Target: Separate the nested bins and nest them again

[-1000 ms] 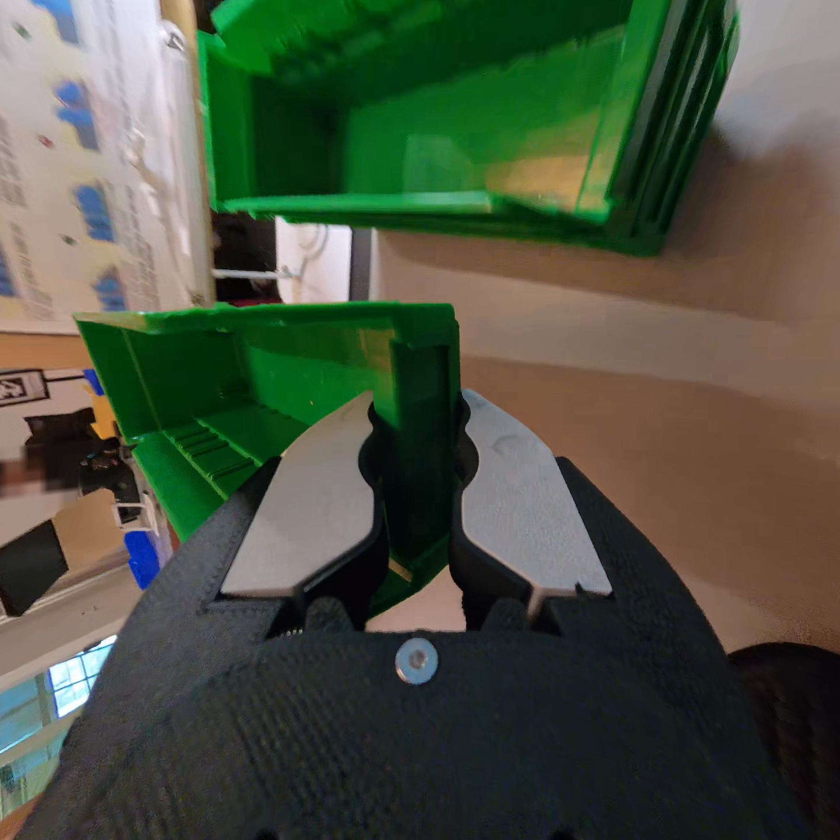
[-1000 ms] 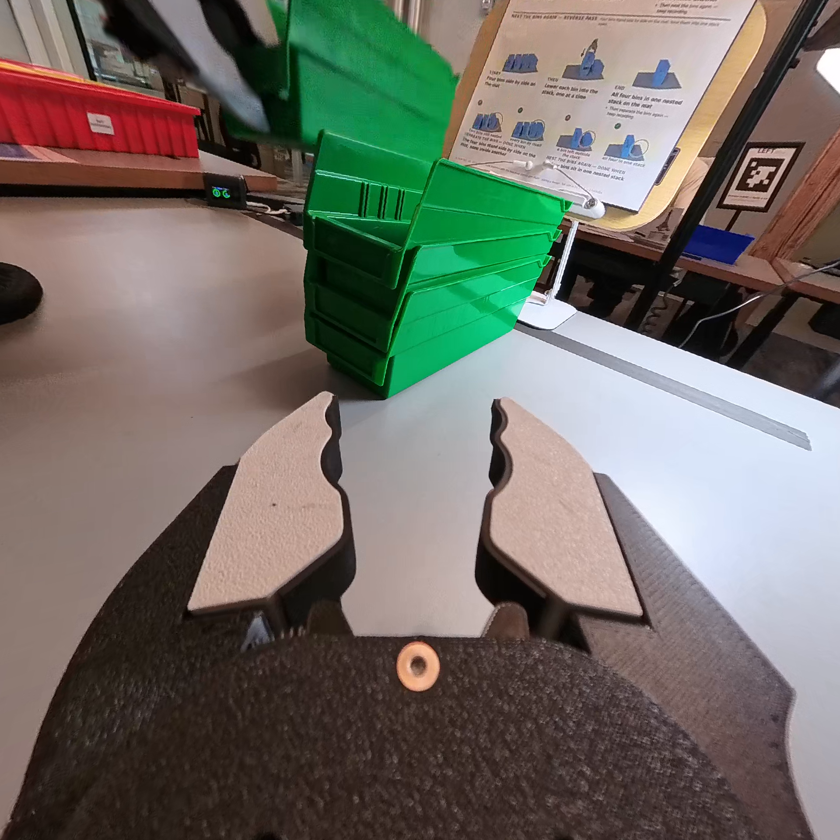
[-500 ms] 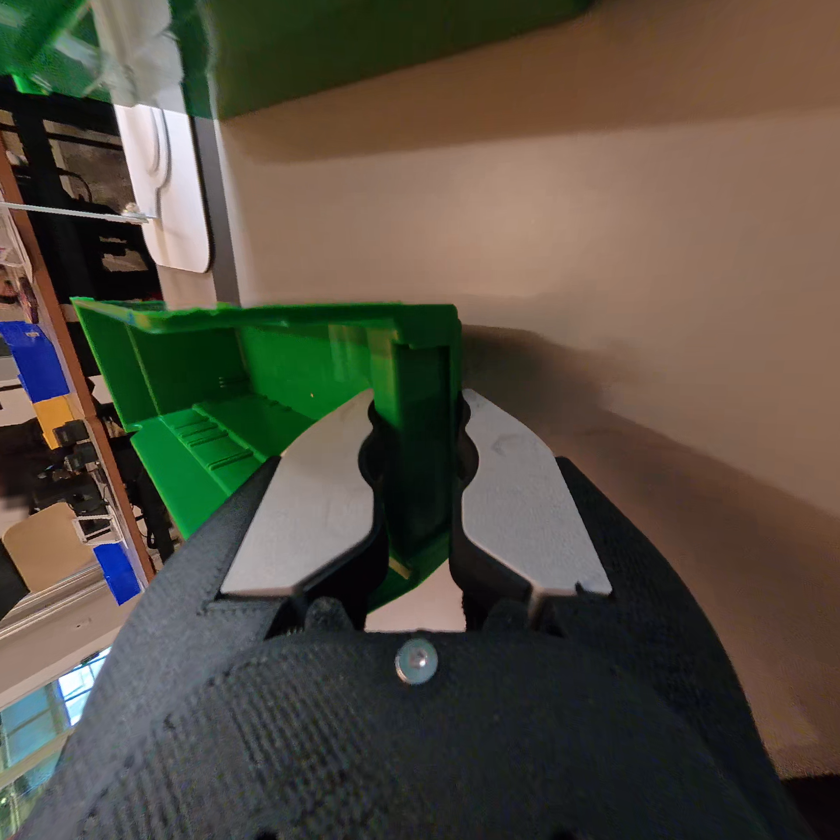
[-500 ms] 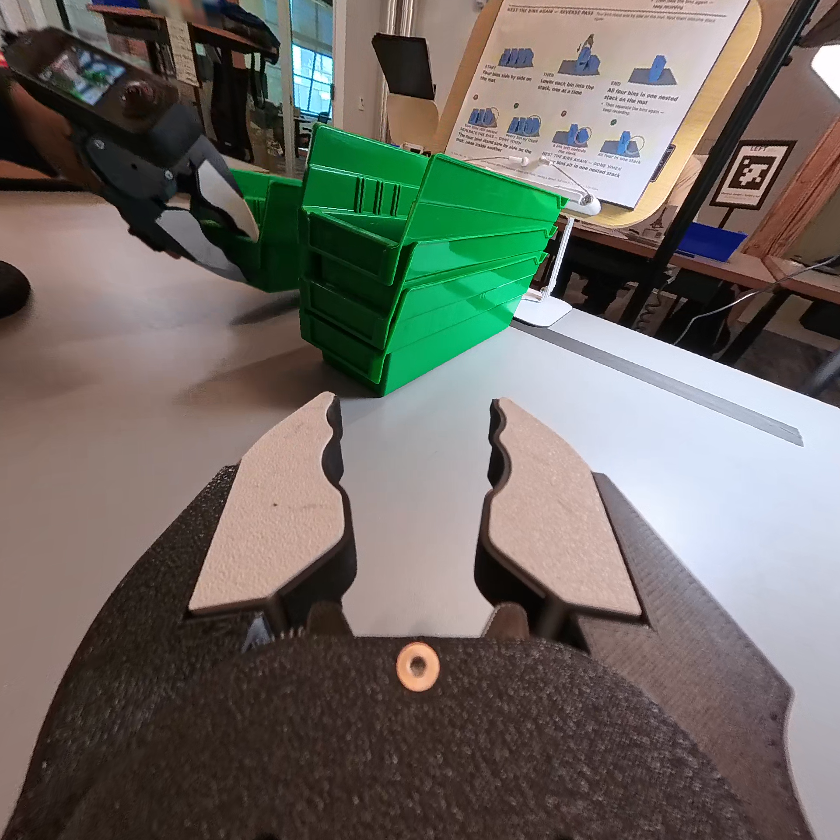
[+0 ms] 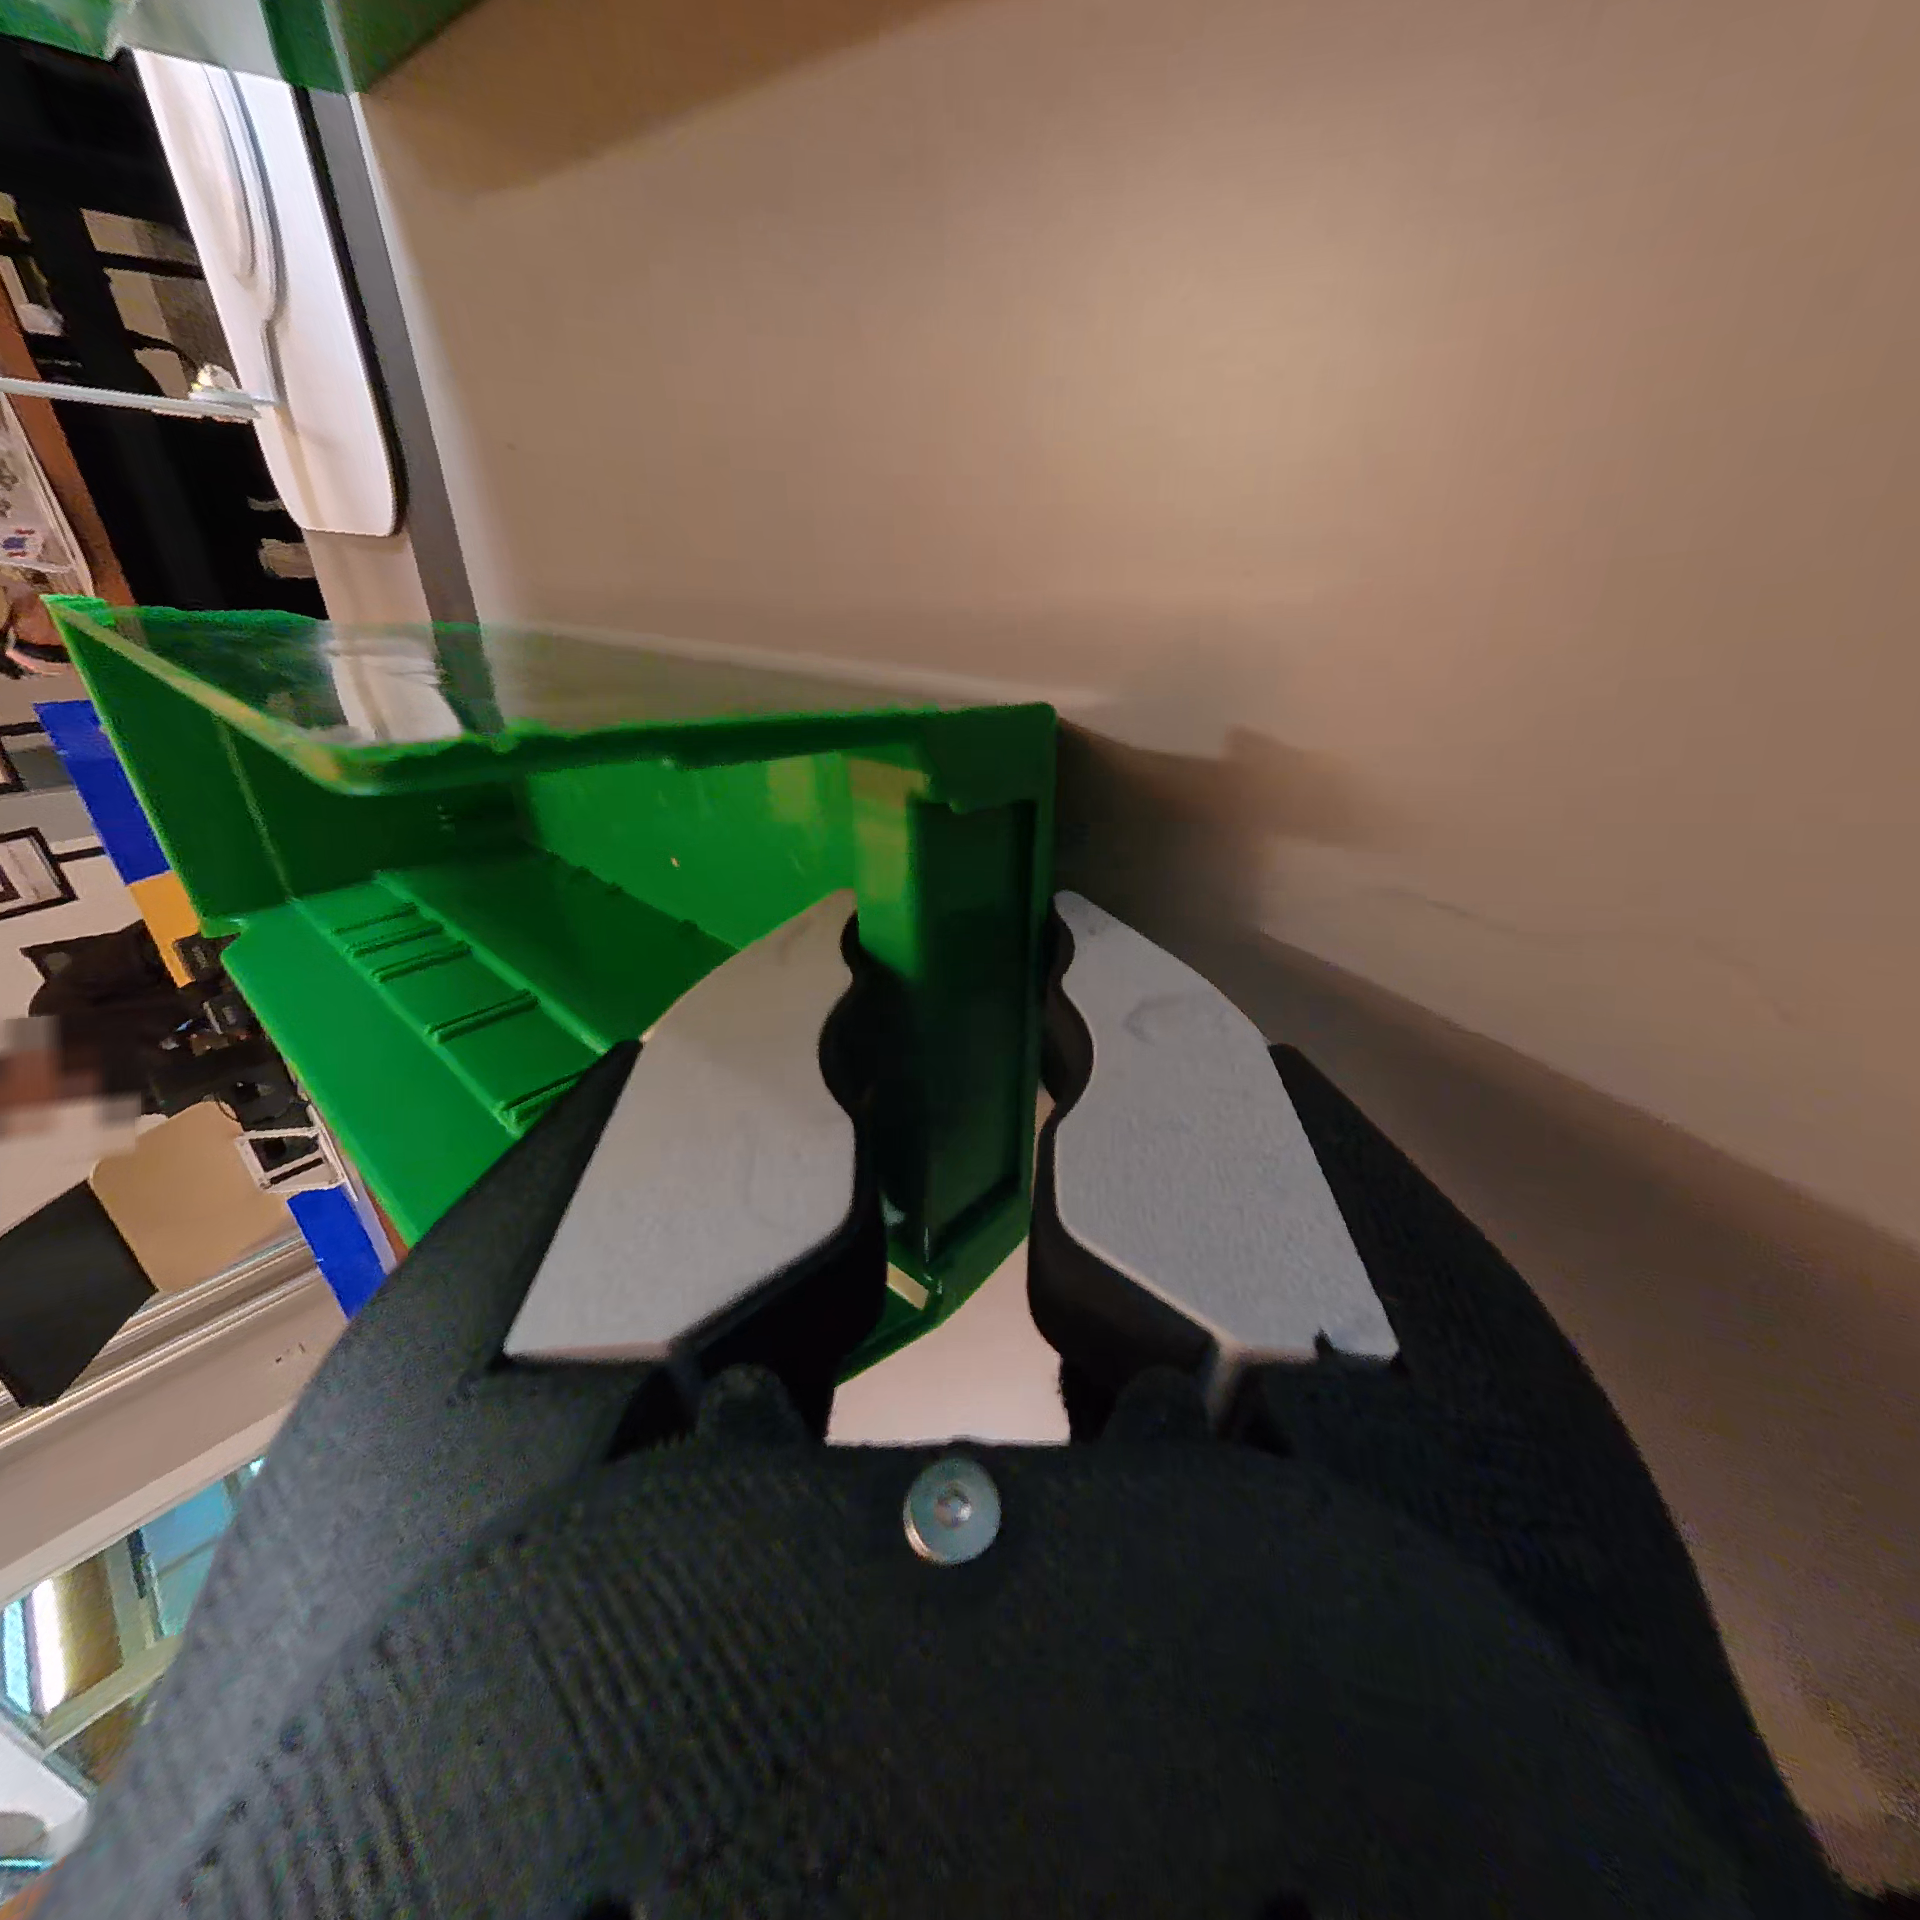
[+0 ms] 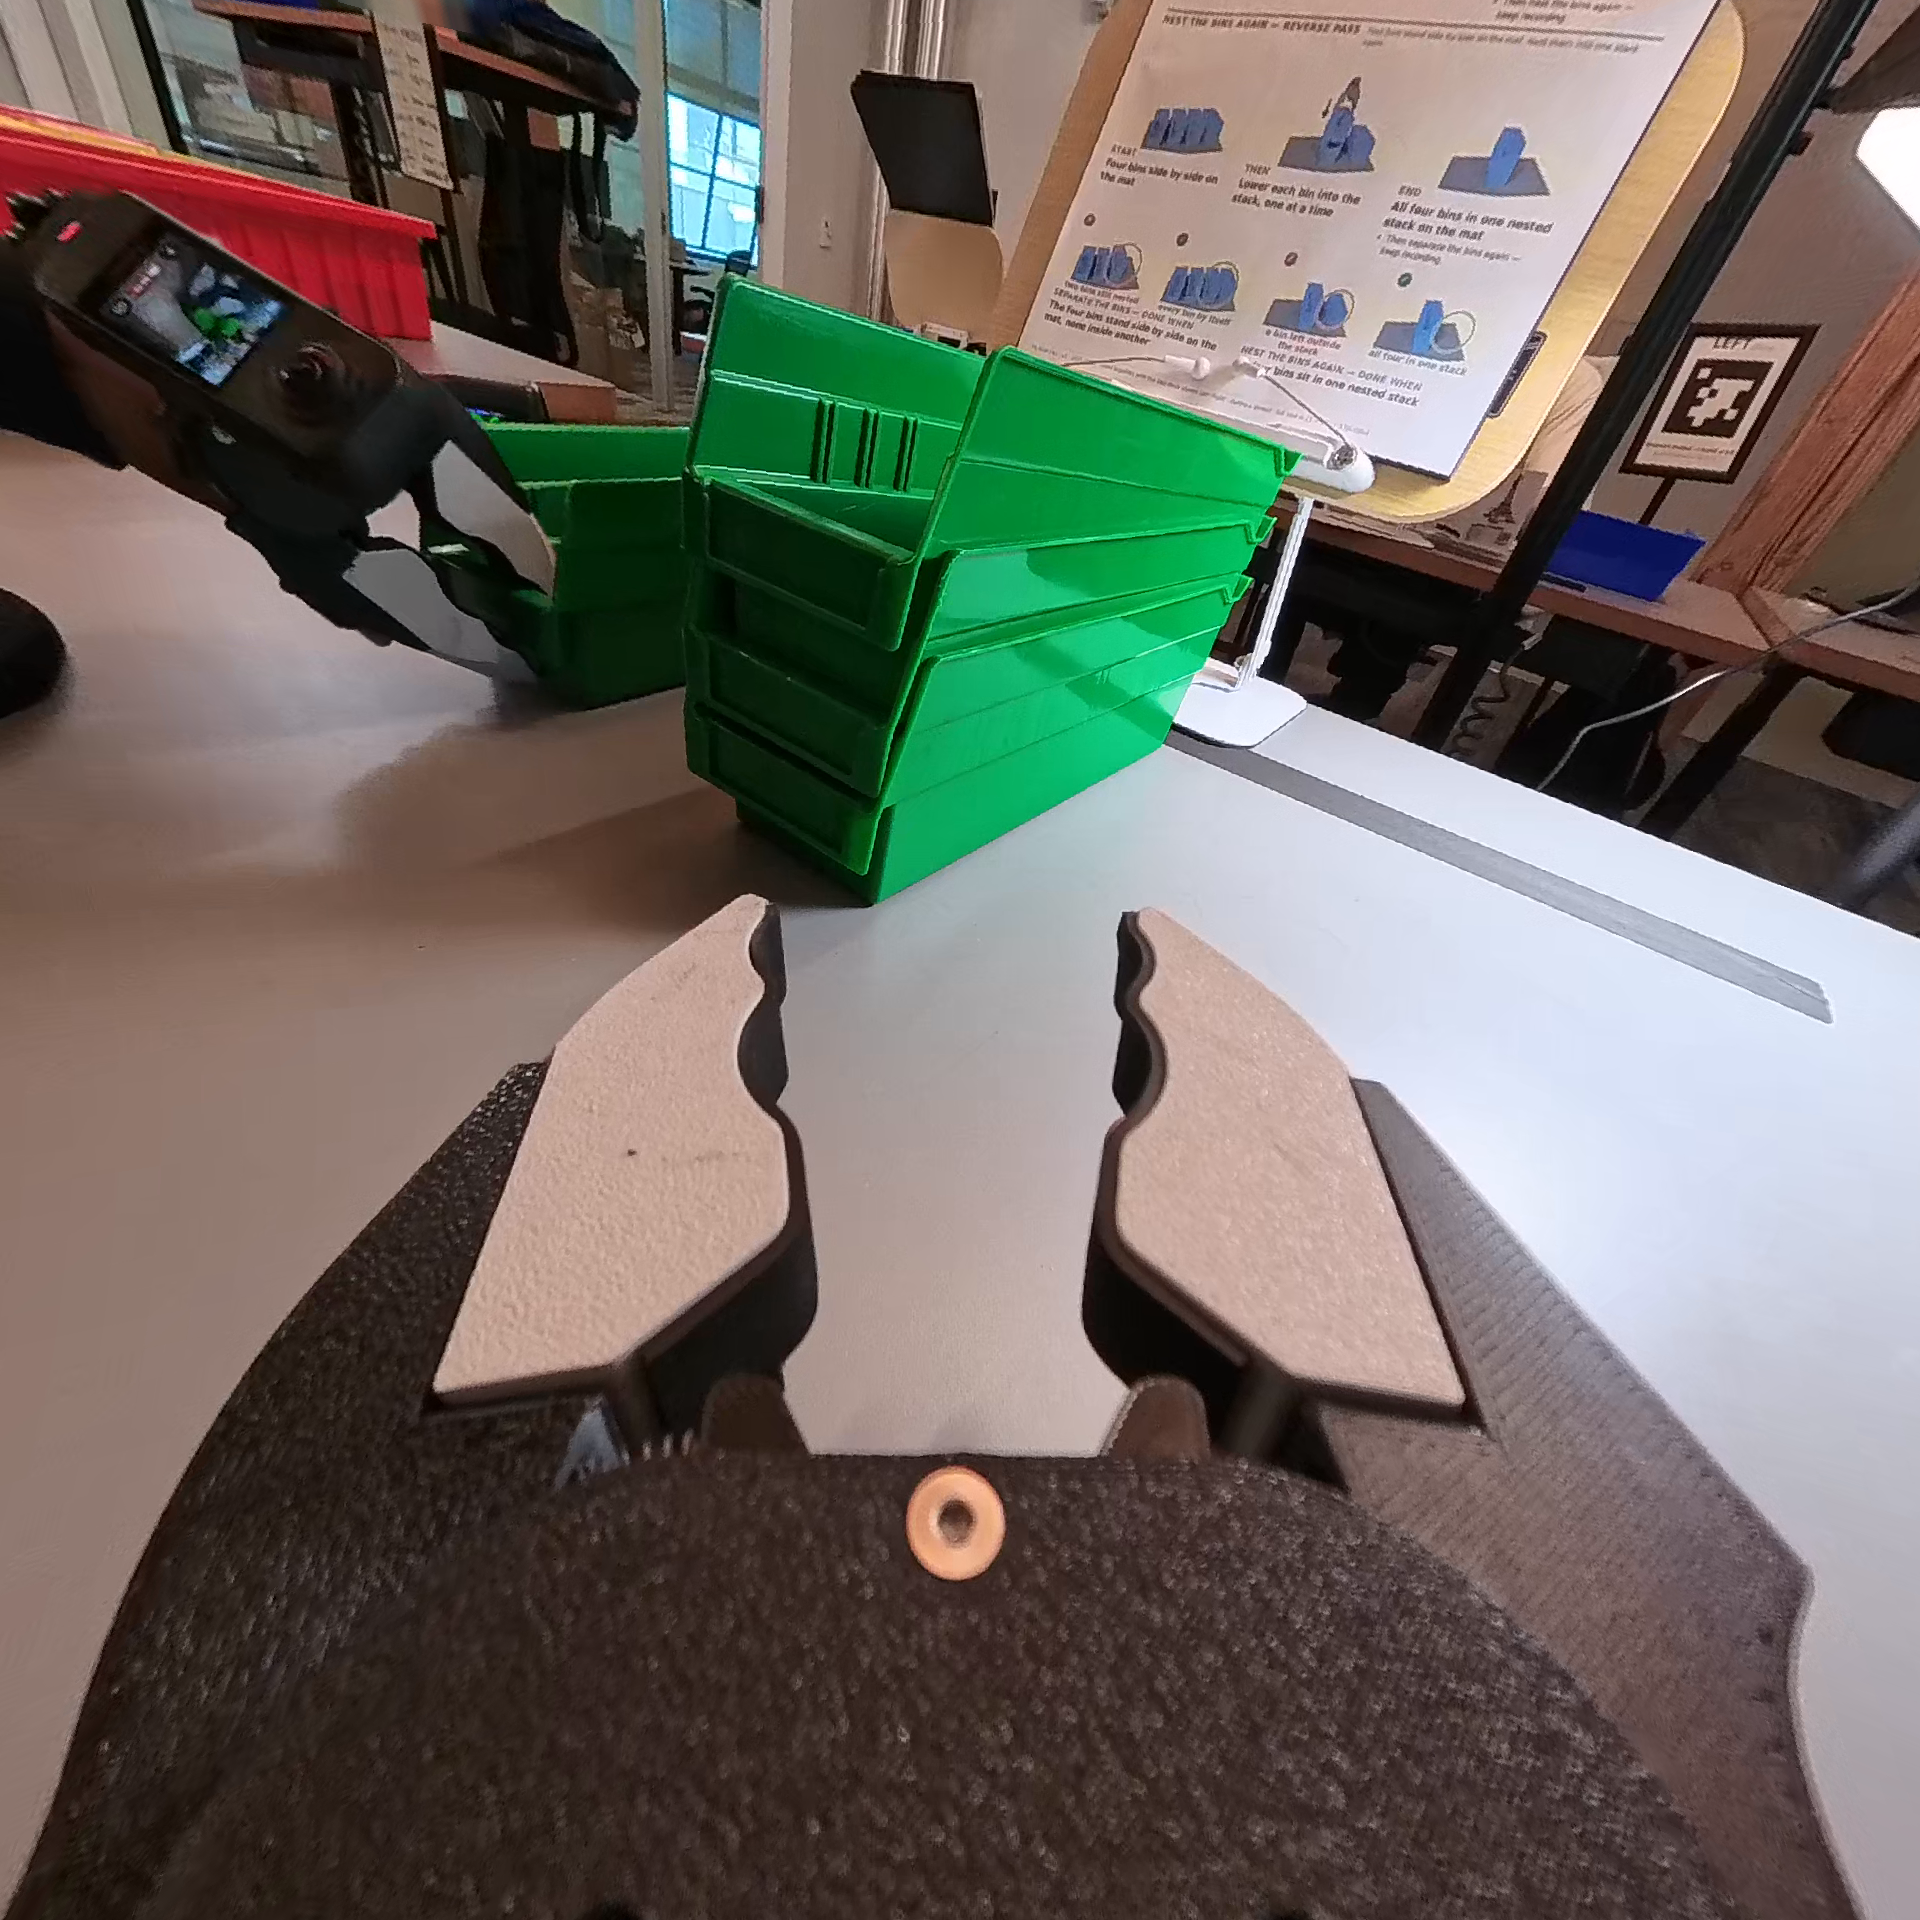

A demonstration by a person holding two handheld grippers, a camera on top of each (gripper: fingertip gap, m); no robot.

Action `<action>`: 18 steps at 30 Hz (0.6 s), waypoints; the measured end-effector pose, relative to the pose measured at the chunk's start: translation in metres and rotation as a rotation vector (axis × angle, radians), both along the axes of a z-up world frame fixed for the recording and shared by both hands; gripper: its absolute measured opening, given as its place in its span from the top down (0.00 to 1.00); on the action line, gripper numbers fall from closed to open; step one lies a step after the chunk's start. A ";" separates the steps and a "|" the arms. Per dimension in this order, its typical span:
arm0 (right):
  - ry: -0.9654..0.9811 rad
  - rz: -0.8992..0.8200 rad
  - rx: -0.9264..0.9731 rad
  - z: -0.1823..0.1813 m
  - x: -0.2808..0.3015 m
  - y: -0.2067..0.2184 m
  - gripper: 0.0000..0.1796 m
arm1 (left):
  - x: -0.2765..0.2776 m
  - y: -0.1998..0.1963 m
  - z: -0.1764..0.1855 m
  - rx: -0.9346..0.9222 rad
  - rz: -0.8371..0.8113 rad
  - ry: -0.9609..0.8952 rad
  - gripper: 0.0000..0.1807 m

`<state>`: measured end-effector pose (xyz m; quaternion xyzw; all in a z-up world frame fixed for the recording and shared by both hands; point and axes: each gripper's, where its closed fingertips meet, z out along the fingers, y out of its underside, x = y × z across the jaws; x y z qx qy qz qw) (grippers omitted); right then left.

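My left gripper point(image 5: 951, 914) is shut on the end wall of a single green bin point(image 5: 447, 935), with one finger inside and one outside. In the right wrist view this single bin point(image 6: 603, 540) sits low at the table, just left of the stack, with the left gripper point(image 6: 488, 592) on it. A stack of nested green bins point(image 6: 935, 644) stands on the grey table point(image 6: 1351, 1039) ahead of my right gripper point(image 6: 948, 925), which is open, empty and apart from the stack. A corner of the stack shows at the top of the left wrist view point(image 5: 322, 42).
An instruction board point(image 6: 1351, 208) on a white stand point(image 6: 1247, 707) is behind the stack. A red bin point(image 6: 260, 229) sits on a far table at the left. A dark seam point(image 6: 1507, 873) crosses the table at right. A black object point(image 6: 21, 655) lies at the left edge.
My left gripper has carried the single bin from above the stack down to the table on the stack's left side. The right gripper has stayed open and nearly still.
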<state>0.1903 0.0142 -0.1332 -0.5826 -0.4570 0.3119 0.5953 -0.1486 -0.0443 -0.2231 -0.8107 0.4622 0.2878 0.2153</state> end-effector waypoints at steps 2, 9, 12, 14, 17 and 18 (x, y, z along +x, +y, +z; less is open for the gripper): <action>-0.002 0.000 0.000 0.000 0.000 0.000 0.66 | 0.003 -0.005 0.000 -0.011 0.011 -0.010 0.83; -0.008 -0.002 0.003 -0.001 -0.001 0.000 0.66 | 0.009 -0.009 -0.001 -0.023 0.024 -0.029 0.83; -0.006 -0.002 0.002 -0.001 -0.001 0.000 0.66 | 0.010 -0.007 -0.001 -0.022 0.029 -0.045 0.83; -0.004 -0.003 0.001 -0.001 0.000 0.000 0.66 | 0.009 -0.008 0.001 -0.019 0.035 -0.040 0.81; 0.000 -0.004 -0.001 0.000 0.000 0.001 0.66 | 0.015 -0.012 0.015 -0.008 0.038 -0.089 0.75; -0.001 -0.004 -0.001 0.000 0.000 0.000 0.66 | 0.022 -0.014 0.024 -0.002 0.032 -0.129 0.74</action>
